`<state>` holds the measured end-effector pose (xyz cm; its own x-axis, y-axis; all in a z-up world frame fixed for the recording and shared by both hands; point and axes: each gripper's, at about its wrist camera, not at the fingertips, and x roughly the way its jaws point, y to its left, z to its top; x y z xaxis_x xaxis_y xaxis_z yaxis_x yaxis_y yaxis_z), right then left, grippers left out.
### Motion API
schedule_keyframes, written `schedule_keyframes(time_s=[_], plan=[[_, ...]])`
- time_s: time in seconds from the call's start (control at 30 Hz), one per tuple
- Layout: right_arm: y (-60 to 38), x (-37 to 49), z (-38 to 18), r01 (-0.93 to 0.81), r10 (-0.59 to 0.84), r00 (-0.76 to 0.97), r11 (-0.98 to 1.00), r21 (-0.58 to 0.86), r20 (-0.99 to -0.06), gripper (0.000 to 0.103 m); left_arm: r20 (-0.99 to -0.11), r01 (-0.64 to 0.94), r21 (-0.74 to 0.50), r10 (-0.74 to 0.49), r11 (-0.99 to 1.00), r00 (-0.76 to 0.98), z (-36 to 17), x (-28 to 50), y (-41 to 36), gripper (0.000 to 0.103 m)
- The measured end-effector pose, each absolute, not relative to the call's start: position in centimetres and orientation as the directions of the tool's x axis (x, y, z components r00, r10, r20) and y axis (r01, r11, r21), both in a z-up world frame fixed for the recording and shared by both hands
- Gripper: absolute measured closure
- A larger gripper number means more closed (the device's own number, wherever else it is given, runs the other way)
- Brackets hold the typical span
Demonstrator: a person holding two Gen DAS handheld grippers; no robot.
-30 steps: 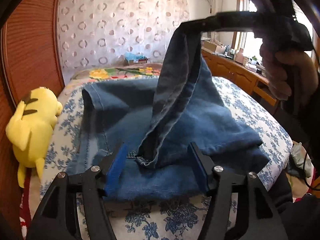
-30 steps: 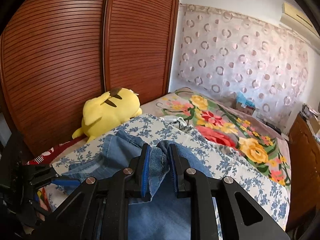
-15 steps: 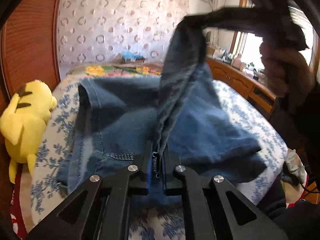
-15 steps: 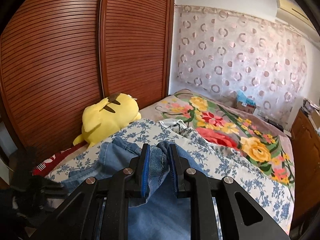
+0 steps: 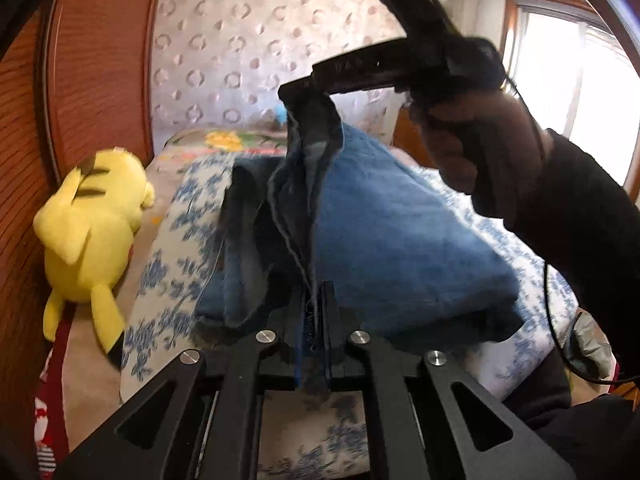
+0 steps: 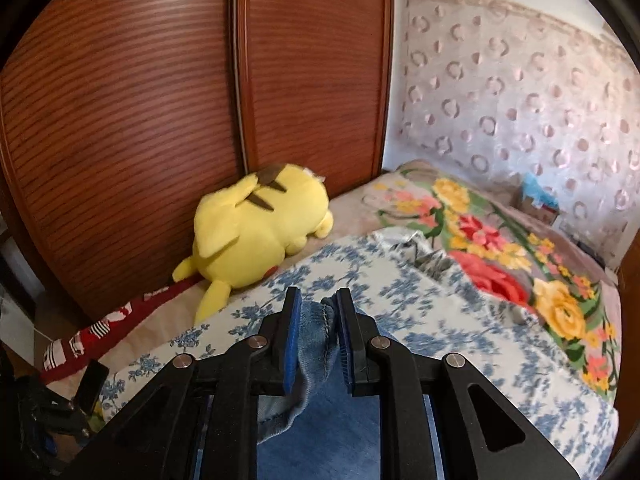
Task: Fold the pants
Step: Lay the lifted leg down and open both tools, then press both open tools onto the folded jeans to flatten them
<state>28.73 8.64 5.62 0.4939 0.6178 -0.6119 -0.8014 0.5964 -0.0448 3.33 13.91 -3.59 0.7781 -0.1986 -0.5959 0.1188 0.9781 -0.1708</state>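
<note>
Blue jeans [image 5: 392,240] hang in a folded bundle above the bed with the blue-flowered sheet [image 5: 188,216]. My left gripper [image 5: 314,304] is shut on a lower edge of the denim. My right gripper [image 5: 304,90] shows in the left wrist view, held in a hand, shut on the upper hem and lifting it. In the right wrist view the right gripper [image 6: 318,312] pinches a seamed fold of the jeans [image 6: 320,336]; the rest hangs below, out of sight.
A yellow plush toy [image 5: 88,232] lies at the bed's left side against the brown slatted wardrobe doors [image 6: 160,100]. A floral blanket [image 6: 500,252] covers the far bed. A wooden cabinet [image 5: 404,128] and a window [image 5: 580,92] are at the right.
My left gripper went from open around the denim to shut on it. Both grippers then lifted the jeans up off the sheet and toward the left.
</note>
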Motion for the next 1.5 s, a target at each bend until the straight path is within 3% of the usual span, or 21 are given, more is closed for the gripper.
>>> schedule_keyframes(time_s=[0.07, 0.13, 0.2, 0.27, 0.33, 0.43, 0.83, 1.17, 1.5], plan=[[8.6, 29.2, 5.2, -0.802, 0.621, 0.473, 0.597, -0.014, -0.625, 0.070, -0.615, 0.113, -0.168, -0.194, 0.979, 0.764, -4.2, 3.6, 14.2, 0.092], [8.1, 29.3, 5.4, -0.804, 0.630, 0.473, 0.595, -0.009, -0.616, 0.053, -0.627, 0.105, -0.142, -0.172, 0.984, 0.759, -4.7, 3.6, 14.2, 0.090], [7.6, 29.3, 5.8, -0.803, 0.636, 0.480, 0.596, -0.012, -0.604, 0.051, -0.628, 0.091, -0.135, -0.156, 0.987, 0.762, -4.8, 3.6, 14.4, 0.079], [6.6, 29.3, 6.2, -0.795, 0.631, 0.498, 0.606, -0.023, -0.595, 0.050, -0.619, 0.084, -0.149, -0.159, 0.985, 0.769, -4.6, 3.5, 14.8, 0.059], [5.3, 29.2, 6.4, -0.796, 0.639, 0.505, 0.605, -0.026, -0.581, 0.049, -0.610, 0.077, -0.147, -0.152, 0.986, 0.778, -4.4, 3.7, 15.0, 0.051], [3.0, 28.6, 6.0, -0.765, 0.607, 0.545, 0.643, -0.045, -0.578, 0.049, -0.602, 0.066, -0.137, -0.136, 0.988, 0.787, -3.9, 4.0, 15.1, 0.028], [-6.8, 24.4, 0.9, -0.629, 0.477, 0.621, 0.776, -0.033, -0.622, 0.049, -0.590, 0.091, -0.121, -0.146, 0.988, 0.794, -3.5, 5.5, 12.9, 0.027], [-9.2, 18.8, -0.6, -0.620, 0.487, 0.588, 0.784, 0.027, -0.646, 0.049, -0.622, 0.115, -0.095, -0.150, 0.989, 0.768, -4.7, 6.2, 10.6, 0.027], [-9.0, 17.1, -2.9, -0.594, 0.424, 0.593, 0.804, -0.017, -0.684, 0.049, -0.661, 0.098, -0.076, -0.124, 0.992, 0.740, -6.6, 6.9, 10.5, 0.027]])
